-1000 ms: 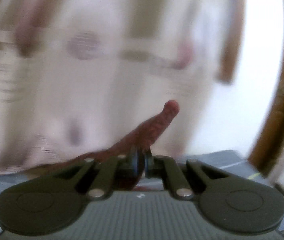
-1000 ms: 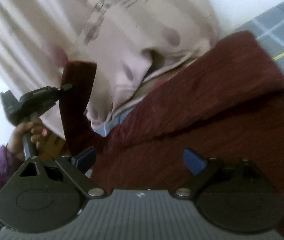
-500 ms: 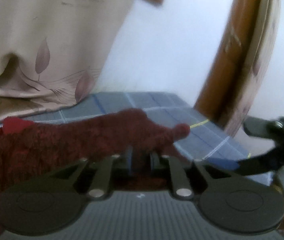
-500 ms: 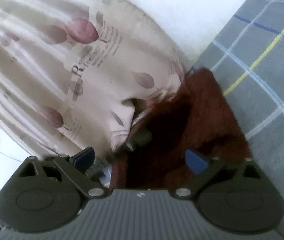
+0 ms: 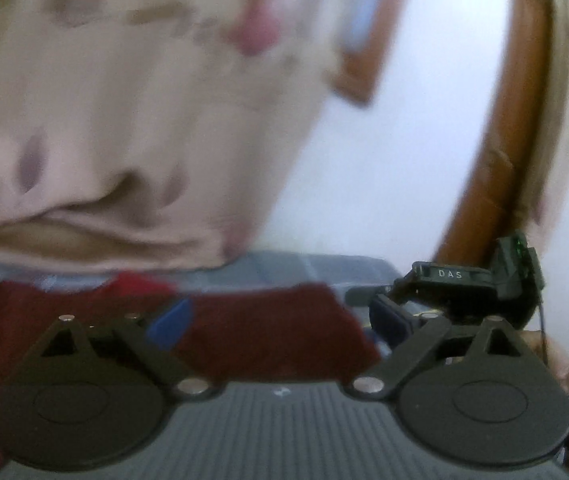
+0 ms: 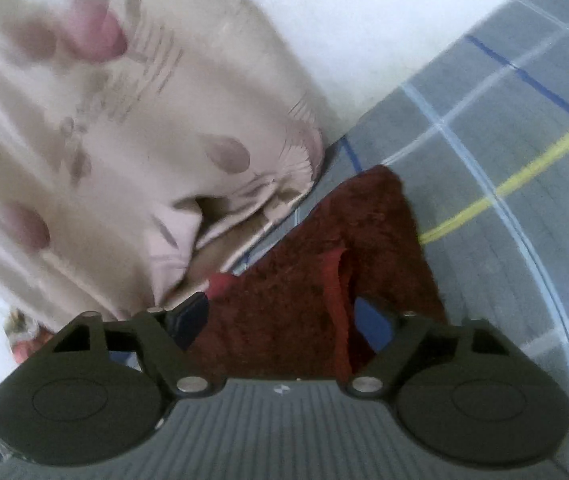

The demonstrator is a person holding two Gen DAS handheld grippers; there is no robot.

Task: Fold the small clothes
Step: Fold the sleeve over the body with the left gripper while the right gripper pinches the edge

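Observation:
A dark red fuzzy garment [image 5: 268, 332] lies on the grey checked bed sheet [image 5: 284, 268]. My left gripper [image 5: 280, 322] is open just above it, blue pads apart, holding nothing. In the right wrist view the same garment [image 6: 316, 280] lies folded over itself, with a brighter red edge running down its middle. My right gripper [image 6: 284, 322] is open over the garment's near part, its jaws standing either side of the cloth. The right gripper also shows at the right of the left wrist view [image 5: 456, 292].
A beige curtain with leaf print [image 6: 116, 128] hangs down onto the bed behind the garment. A white wall [image 5: 384, 160] and a brown wooden frame [image 5: 484, 168] stand beyond. The grey checked sheet [image 6: 504, 160] spreads to the right.
My left gripper has opened and let go of the red garment, which now lies on the sheet. The right gripper stayed open and came lower over the cloth.

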